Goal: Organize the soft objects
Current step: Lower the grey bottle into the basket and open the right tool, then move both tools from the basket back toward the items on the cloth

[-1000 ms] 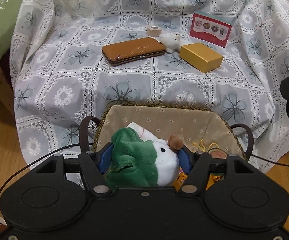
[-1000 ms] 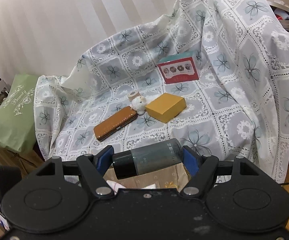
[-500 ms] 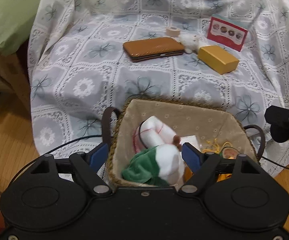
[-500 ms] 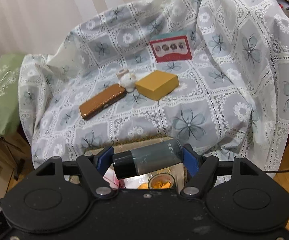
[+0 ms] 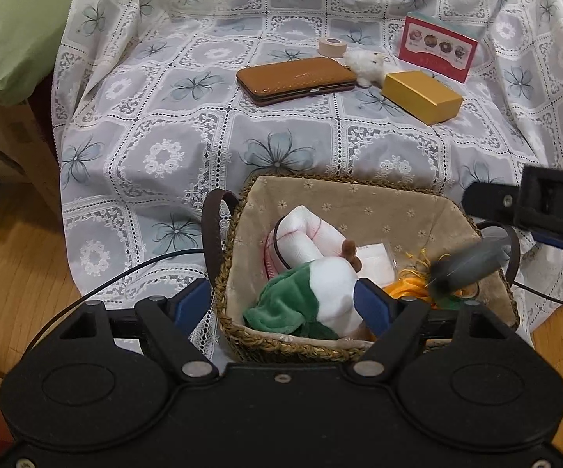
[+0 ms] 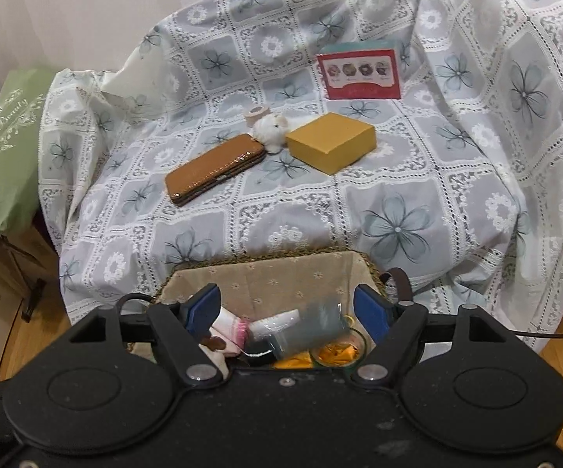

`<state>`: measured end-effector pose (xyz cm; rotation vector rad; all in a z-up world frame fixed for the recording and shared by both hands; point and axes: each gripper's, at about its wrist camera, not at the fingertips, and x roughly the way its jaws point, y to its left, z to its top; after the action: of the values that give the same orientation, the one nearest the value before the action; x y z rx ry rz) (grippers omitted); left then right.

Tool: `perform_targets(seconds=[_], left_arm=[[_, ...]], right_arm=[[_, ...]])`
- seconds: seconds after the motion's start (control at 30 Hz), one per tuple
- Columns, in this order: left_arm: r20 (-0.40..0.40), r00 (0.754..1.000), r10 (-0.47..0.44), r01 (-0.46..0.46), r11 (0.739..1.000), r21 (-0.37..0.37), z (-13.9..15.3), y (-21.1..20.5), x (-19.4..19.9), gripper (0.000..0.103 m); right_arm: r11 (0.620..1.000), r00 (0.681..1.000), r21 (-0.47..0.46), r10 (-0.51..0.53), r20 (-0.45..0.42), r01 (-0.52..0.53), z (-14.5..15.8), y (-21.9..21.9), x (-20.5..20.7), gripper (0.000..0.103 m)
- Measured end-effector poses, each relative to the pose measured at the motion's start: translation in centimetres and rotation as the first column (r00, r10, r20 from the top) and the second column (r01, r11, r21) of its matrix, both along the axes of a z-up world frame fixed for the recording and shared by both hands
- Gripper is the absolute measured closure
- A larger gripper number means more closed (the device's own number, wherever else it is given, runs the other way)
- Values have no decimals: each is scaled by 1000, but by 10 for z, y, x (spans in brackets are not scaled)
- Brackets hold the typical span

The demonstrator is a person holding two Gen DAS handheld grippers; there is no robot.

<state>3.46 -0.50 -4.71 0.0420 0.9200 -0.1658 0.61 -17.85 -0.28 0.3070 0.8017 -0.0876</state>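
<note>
Dropping blurred from the right gripper (image 6: 287,314) since a half-second ago, the dark grey-green plastic bottle (image 5: 466,267) is falling into the woven fabric-lined basket (image 5: 359,199) — both grippers' fingers are spread and released, the left gripper (image 5: 281,304) hanging above the green-and-white plush toy (image 5: 312,296) — and next the small white fluffy plush (image 6: 269,130) at twelve o'clock is calling for a reach.

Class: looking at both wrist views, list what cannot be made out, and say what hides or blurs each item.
1. Grey bottle with black cap: motion-blurred in both views, so its label is unreadable.
2. Orange items in the woven lined basket: half hidden by the bottle and the right gripper.
3. Red card's text: too small.
4. Green cushion: cut off by the left edge.
</note>
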Motion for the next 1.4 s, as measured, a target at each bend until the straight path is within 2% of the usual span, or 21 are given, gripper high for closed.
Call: perform_targets(seconds=[0.37, 0.73, 1.07, 1.4], left_arm=[[2, 1000, -4, 4, 1000, 4, 1, 0, -1, 27], [31, 999, -21, 20, 1000, 21, 4, -3, -4, 26], [85, 996, -42, 39, 999, 32, 12, -7, -9, 21], [87, 994, -59, 54, 997, 57, 14, -9, -4, 19]], right_arm=[[1000, 1000, -11, -21, 7, 21, 5, -6, -5, 26], [999, 999, -17, -37, -24, 37, -1, -8, -7, 26], [999, 997, -12, -53, -54, 52, -7, -9, -5, 26], [999, 993, 1, -49, -111, 50, -19, -11, 4, 25]])
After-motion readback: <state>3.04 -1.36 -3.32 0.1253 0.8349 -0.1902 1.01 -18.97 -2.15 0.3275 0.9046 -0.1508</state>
